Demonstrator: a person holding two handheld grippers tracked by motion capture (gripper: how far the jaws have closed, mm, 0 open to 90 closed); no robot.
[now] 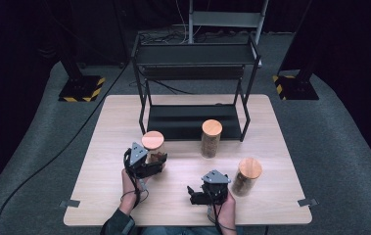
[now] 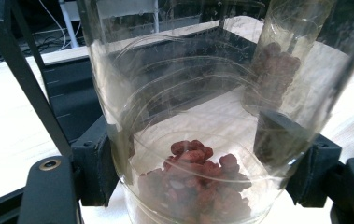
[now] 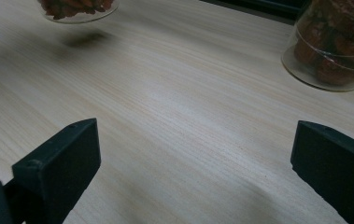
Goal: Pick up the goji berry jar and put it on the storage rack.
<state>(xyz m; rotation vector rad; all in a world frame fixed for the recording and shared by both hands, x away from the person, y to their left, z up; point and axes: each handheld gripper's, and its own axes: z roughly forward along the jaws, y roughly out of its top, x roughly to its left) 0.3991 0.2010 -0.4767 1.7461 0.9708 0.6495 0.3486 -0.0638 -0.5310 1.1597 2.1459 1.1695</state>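
Observation:
Three glass jars with round wooden lids are on the wooden table (image 1: 109,147). My left gripper (image 1: 156,164) is shut on the left jar (image 1: 153,147). In the left gripper view my left gripper (image 2: 198,158) has a jaw pressed on each side of that jar (image 2: 198,116), which holds a small heap of red-brown pieces (image 2: 195,182). In the right gripper view this jar (image 3: 76,7) hangs slightly above its shadow. My right gripper (image 1: 192,194) is near the front edge. Its jaws stand wide open over bare wood, nothing between them (image 3: 198,154).
A black two-tier shelf (image 1: 193,122) stands at the back of the table. A fuller jar (image 1: 211,138) stands in front of its lower tier, seen also as the jar (image 3: 333,51) and behind the held glass (image 2: 272,70). A third jar (image 1: 246,176) stands right of my right gripper.

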